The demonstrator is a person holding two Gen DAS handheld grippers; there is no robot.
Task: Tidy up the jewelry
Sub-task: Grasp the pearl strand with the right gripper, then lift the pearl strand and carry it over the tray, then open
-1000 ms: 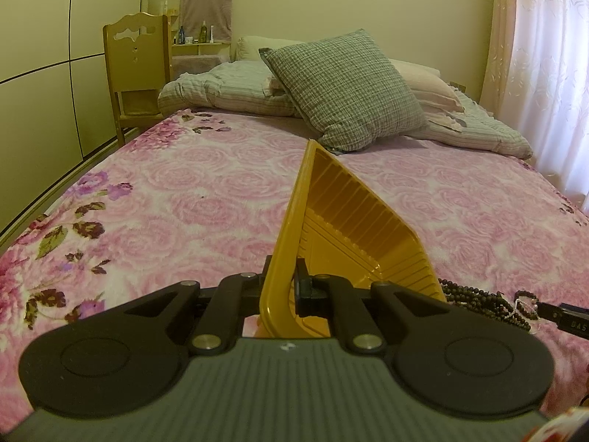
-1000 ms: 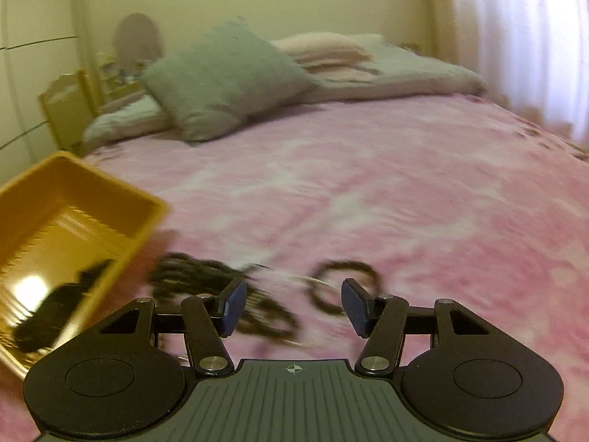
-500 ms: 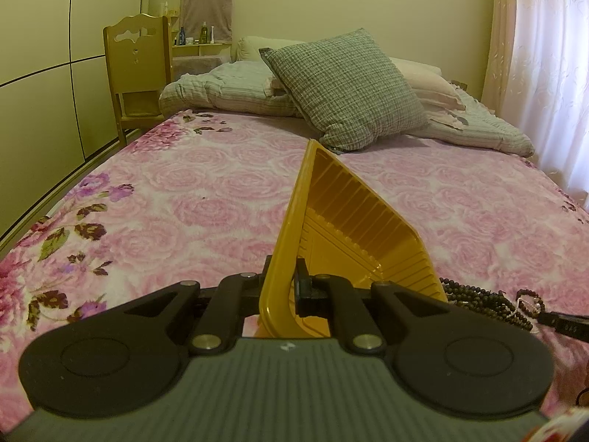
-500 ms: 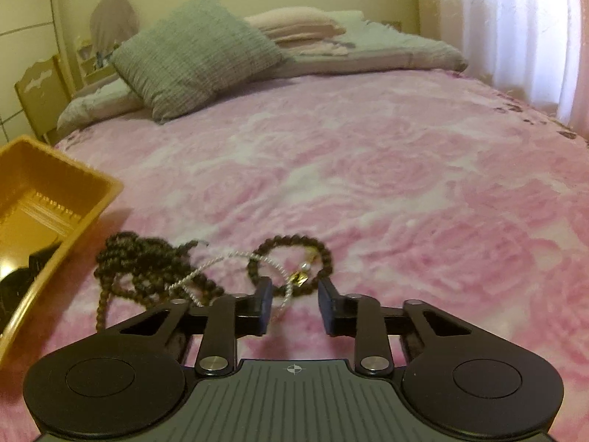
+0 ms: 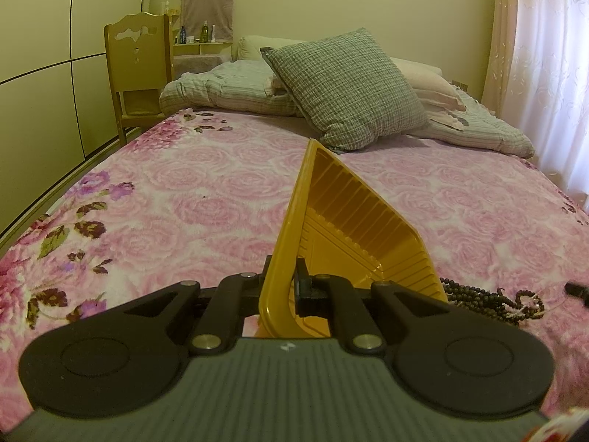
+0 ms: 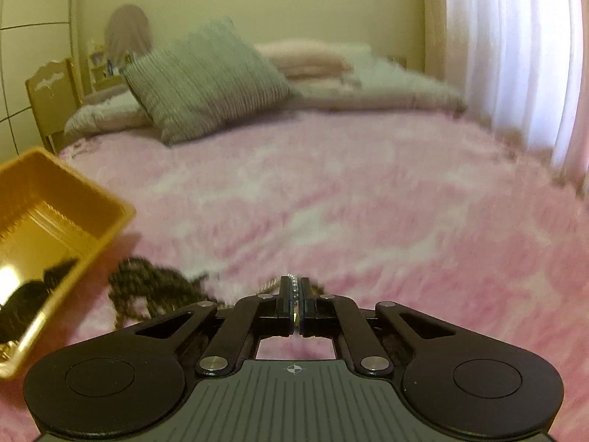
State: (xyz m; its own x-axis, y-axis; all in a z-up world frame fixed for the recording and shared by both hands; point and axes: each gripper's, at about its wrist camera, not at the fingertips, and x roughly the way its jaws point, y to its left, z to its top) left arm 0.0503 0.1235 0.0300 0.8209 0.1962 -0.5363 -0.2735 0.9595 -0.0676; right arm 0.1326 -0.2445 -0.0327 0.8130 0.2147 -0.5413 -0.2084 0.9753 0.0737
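My left gripper (image 5: 283, 287) is shut on the near rim of a yellow plastic tray (image 5: 353, 228) and holds it tilted on the pink floral bedspread. The tray also shows at the left of the right wrist view (image 6: 55, 228). Dark bead necklaces (image 5: 475, 296) lie in a tangle on the bed right of the tray, also in the right wrist view (image 6: 147, 287). My right gripper (image 6: 295, 294) is shut on a thin silver bead chain (image 6: 293, 287), just right of the dark beads. The right wrist view is blurred.
A green checked pillow (image 5: 346, 88) and folded bedding (image 5: 478, 129) lie at the head of the bed. A wooden chair (image 5: 138, 70) stands at the far left by the wardrobe wall. A white curtain (image 5: 548, 73) hangs on the right.
My right gripper has come down over the jewelry and closed on the silver chain, then begun to move. The left gripper and tray have stayed nearly still.
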